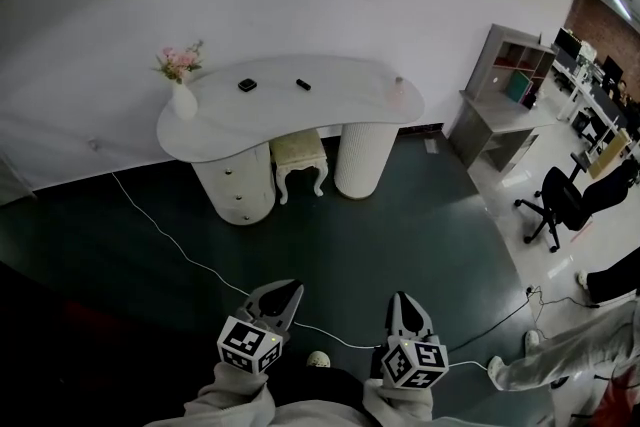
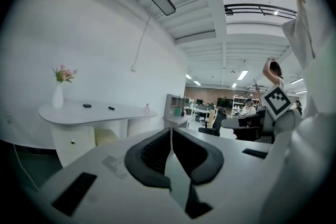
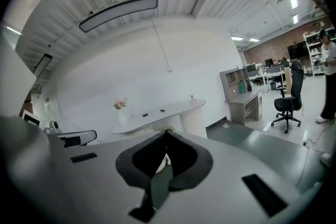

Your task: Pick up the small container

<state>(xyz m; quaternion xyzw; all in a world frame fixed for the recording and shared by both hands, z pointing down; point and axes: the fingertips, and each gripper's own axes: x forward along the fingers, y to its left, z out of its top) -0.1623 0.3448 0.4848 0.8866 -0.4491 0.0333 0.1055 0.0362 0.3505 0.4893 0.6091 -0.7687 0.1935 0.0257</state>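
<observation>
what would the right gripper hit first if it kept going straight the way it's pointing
Nothing close: the right gripper has bare floor ahead, then the white table, probably near its round pedestal; depth is hard to judge.

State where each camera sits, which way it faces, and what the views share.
Head view: on the person's head, steeply down at the curved white desk; shows sleeves, left gripper and right gripper.
Left gripper view: on the left gripper, along its closed jaws toward the desk.
Right gripper view: on the right gripper, along its closed jaws, desk ahead.
Shared: all show the desk and white vase of pink flowers.
</observation>
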